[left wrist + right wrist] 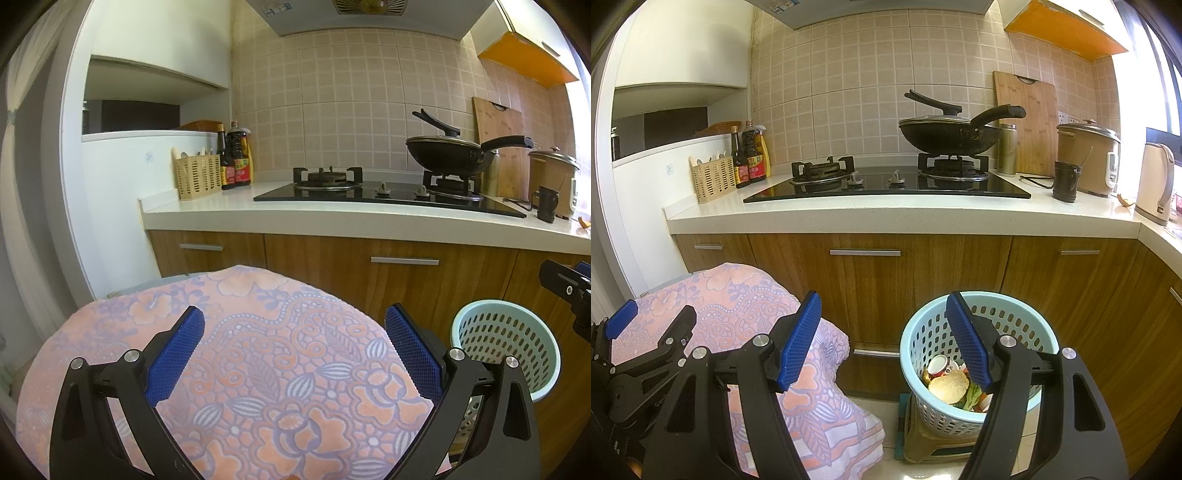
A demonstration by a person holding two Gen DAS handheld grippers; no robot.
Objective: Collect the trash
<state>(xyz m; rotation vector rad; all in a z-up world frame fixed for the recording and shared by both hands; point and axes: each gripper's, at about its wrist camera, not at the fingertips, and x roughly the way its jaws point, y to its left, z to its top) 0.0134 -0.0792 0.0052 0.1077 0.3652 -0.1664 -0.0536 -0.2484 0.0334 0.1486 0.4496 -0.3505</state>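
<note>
Kitchen, trash basket on stool: both grippers spread, empty.
Right gripper centre-low; left gripper over floral cloth. Pale-blue basket, lower right, holds bun, can, greens. Upper frame: countertop, wok.

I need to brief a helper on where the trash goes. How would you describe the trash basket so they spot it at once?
Start at the wooden cabinets below the stove. On the floor before them, right of the pink floral cloth, a low stool holds the trash basket. It alone is pale blue perforated plastic, with food scraps and a can inside.
</note>
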